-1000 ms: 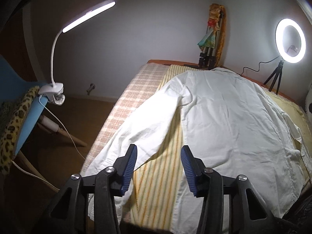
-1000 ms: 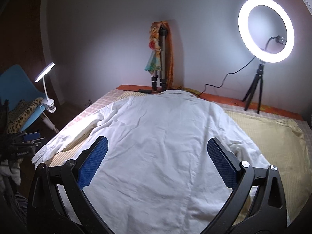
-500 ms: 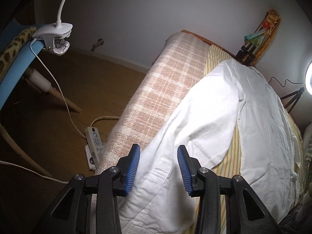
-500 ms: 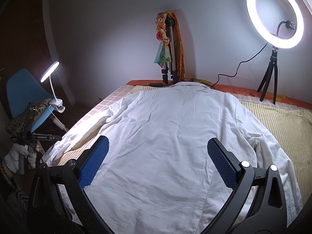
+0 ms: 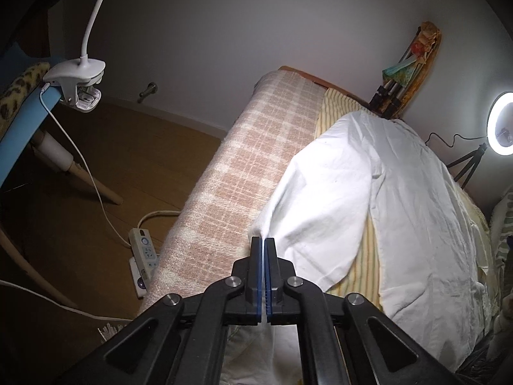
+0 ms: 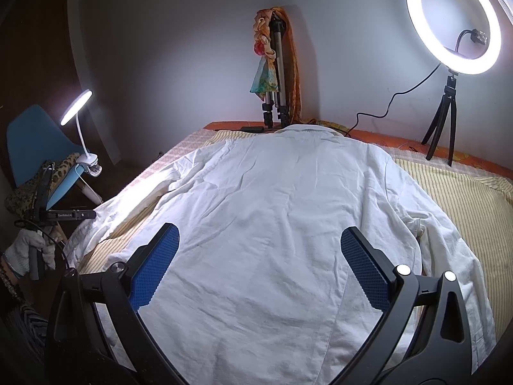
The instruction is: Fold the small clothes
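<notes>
A white long-sleeved shirt point(image 6: 282, 231) lies back-up on the bed, collar at the far end. Its left sleeve point(image 5: 323, 199) runs along the bed's left side. My left gripper point(image 5: 263, 240) is shut on the sleeve near its cuff, the cloth pinched between the blue pads. It also shows in the right wrist view point(image 6: 91, 214) at the bed's left edge. My right gripper point(image 6: 259, 247) is open wide and empty, held above the shirt's lower back. The right sleeve point(image 6: 455, 256) lies on the right.
The bed has a yellow striped sheet point(image 6: 461, 189) and a pink plaid blanket point(image 5: 243, 173) on its left side. A blue chair point(image 5: 22, 128) with a clip lamp point(image 5: 77, 77) stands left. A power strip point(image 5: 144, 250) lies on the floor. A ring light point(image 6: 453, 19) and tripod point(image 6: 277, 73) stand by the wall.
My left gripper swung down to the left sleeve and closed on it near the cuff. The right gripper stayed open and tilted slightly lower over the shirt.
</notes>
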`<action>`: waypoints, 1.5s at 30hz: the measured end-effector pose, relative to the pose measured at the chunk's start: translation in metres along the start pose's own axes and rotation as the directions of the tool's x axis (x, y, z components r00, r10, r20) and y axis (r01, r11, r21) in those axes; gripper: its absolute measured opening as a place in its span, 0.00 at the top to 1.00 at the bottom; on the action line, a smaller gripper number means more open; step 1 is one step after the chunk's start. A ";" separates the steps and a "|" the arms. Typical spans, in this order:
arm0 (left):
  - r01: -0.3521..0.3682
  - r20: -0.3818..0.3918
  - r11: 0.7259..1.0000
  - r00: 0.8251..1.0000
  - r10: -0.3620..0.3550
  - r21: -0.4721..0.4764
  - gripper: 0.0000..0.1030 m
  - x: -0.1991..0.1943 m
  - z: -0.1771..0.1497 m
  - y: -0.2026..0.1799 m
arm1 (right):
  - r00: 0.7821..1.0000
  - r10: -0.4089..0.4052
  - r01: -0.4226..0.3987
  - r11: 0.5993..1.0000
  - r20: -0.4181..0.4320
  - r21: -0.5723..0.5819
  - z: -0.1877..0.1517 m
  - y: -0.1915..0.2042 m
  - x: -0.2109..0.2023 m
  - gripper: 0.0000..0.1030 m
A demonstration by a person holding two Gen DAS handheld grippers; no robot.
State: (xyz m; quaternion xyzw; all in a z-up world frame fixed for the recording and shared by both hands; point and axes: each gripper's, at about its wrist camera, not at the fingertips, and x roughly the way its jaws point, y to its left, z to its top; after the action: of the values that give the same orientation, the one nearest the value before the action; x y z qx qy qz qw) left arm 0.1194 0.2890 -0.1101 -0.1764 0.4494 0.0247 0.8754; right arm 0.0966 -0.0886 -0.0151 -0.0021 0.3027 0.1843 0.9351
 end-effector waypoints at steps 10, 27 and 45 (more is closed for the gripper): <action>0.125 0.066 0.968 0.988 -0.143 0.215 1.00 -0.037 -0.018 -0.102 | 1.000 -0.001 0.000 1.000 -0.017 -0.020 -0.002 0.003 0.000 0.03; 0.248 -0.090 0.863 0.968 -0.233 0.440 0.65 -0.045 -0.095 -0.195 | 0.997 0.030 -0.030 0.999 -0.070 -0.009 -0.006 0.004 0.007 0.04; 0.256 -0.145 0.964 0.959 -0.244 0.075 0.71 -0.022 -0.058 -0.065 | 0.943 0.241 -0.242 0.970 -0.228 0.023 -0.014 0.065 0.062 0.31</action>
State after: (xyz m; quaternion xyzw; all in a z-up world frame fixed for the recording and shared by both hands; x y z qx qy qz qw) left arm 0.0740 0.2109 -0.1049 -0.1920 0.4820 -0.1191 0.8466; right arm 0.1133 -0.0084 -0.0546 0.0112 0.4058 0.2970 0.8643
